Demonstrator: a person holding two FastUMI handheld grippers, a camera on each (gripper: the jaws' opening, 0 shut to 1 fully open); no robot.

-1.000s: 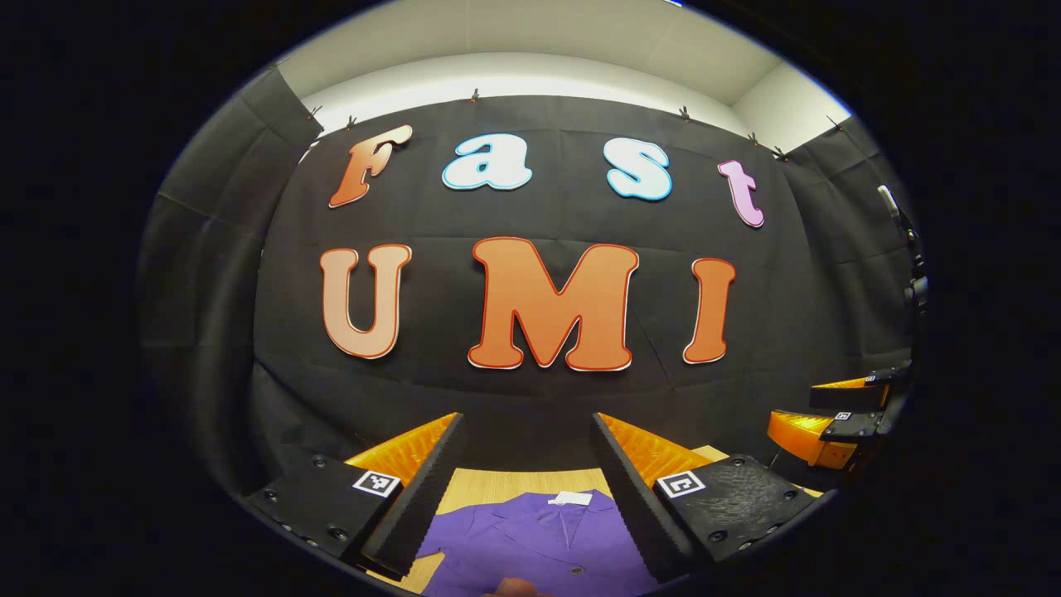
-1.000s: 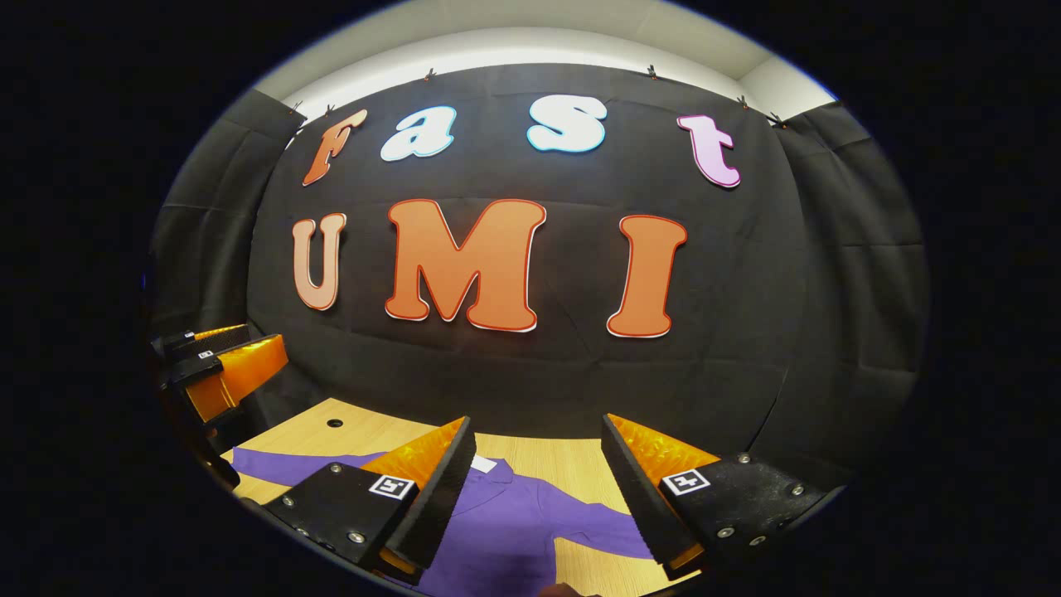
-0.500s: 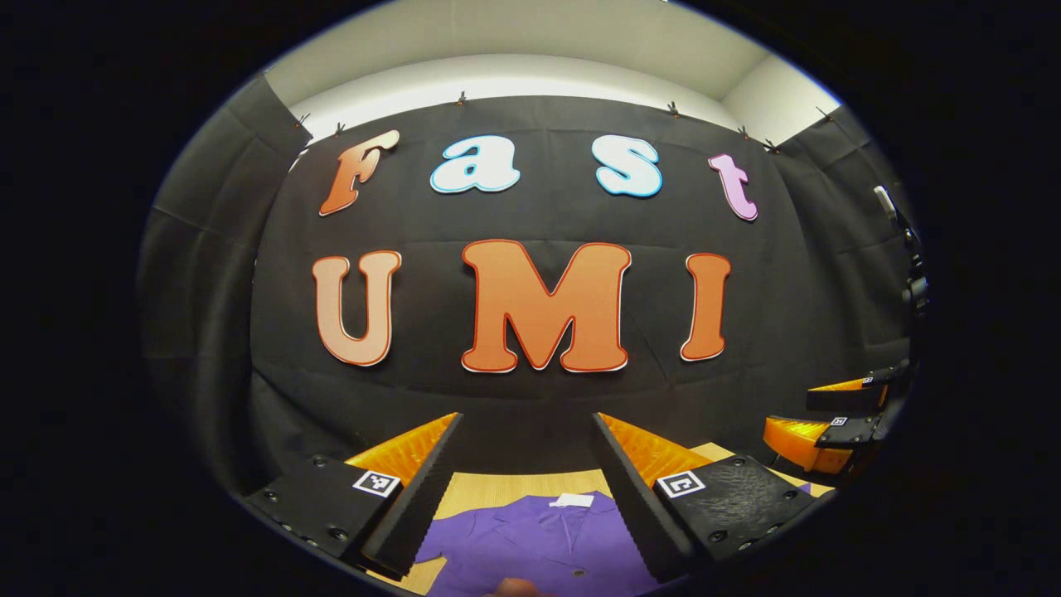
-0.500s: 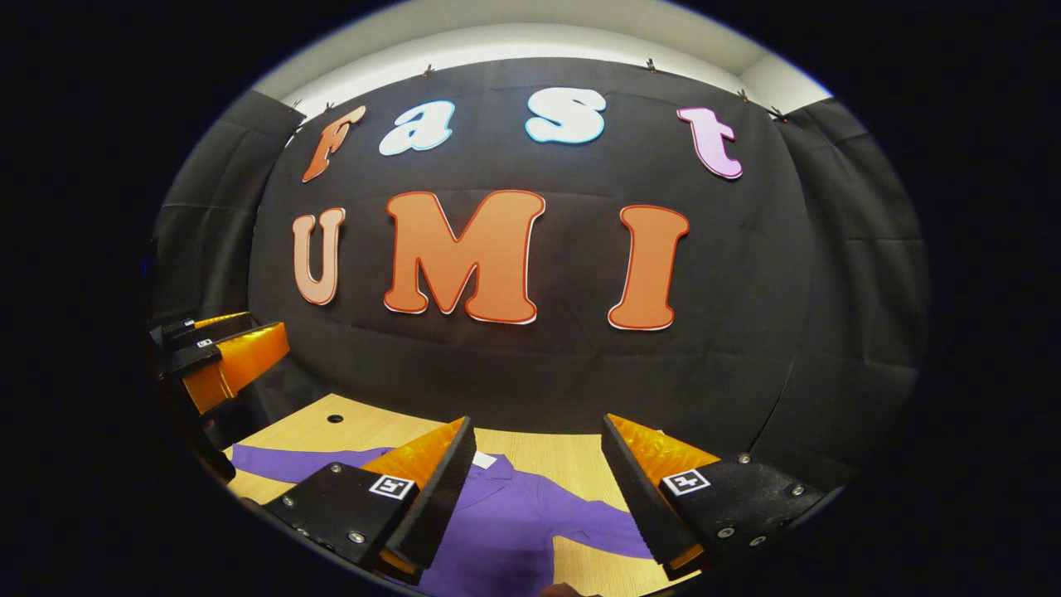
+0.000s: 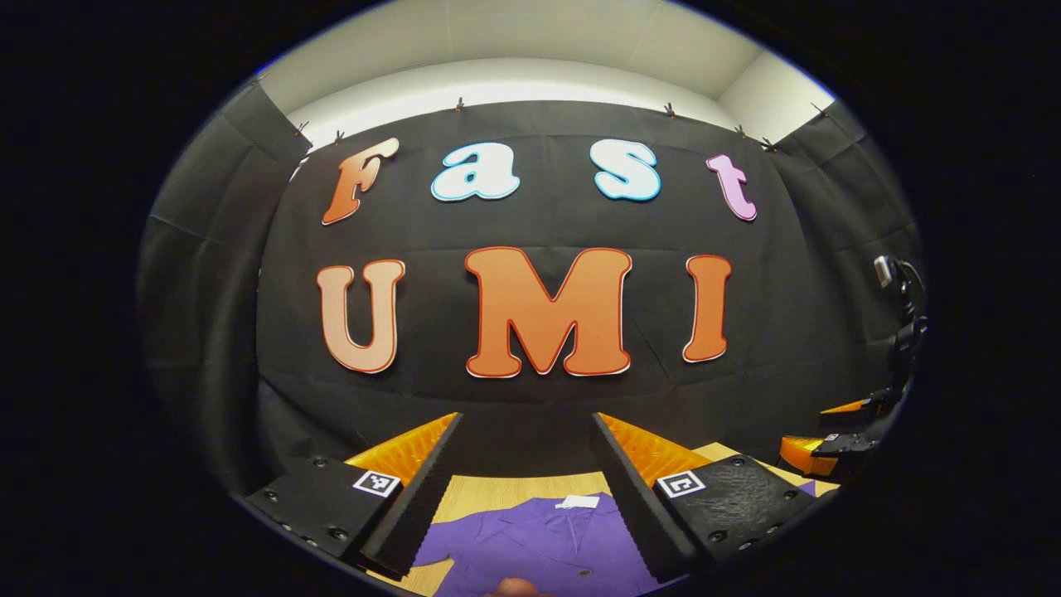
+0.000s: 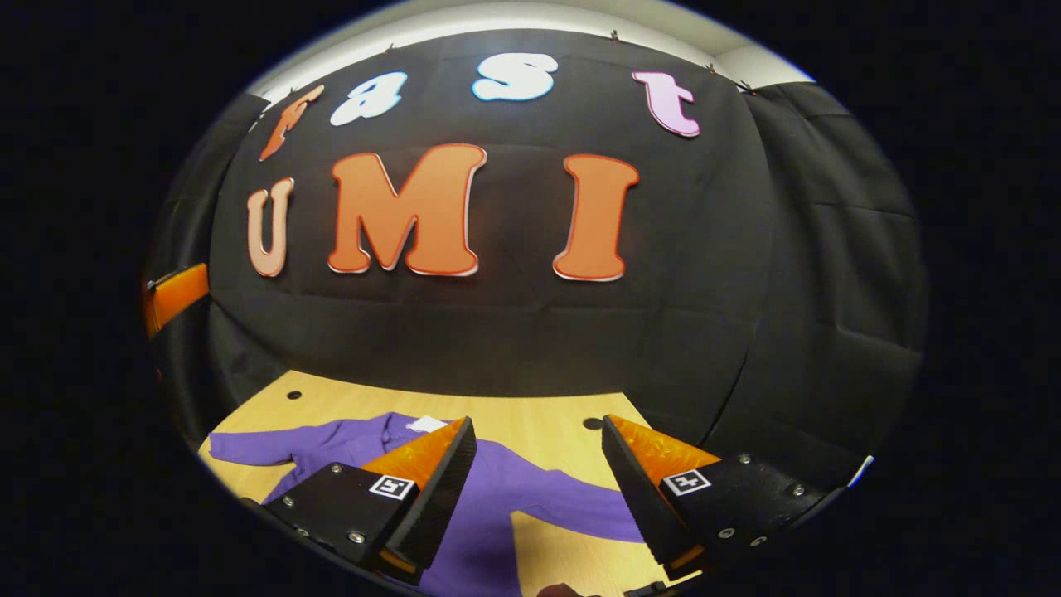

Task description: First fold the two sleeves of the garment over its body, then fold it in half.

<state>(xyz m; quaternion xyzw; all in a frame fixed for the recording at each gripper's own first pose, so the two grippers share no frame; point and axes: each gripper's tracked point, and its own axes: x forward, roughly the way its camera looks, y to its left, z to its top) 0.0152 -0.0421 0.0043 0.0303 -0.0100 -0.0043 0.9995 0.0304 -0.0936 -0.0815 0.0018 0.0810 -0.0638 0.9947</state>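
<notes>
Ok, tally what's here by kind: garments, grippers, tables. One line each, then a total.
Garments: 1, the purple shirt, lying spread with both sleeves out.
Grippers: 2, the left gripper and the right gripper, both open and above the shirt.
Tables: 1, the wooden table.
Total: 4
</notes>
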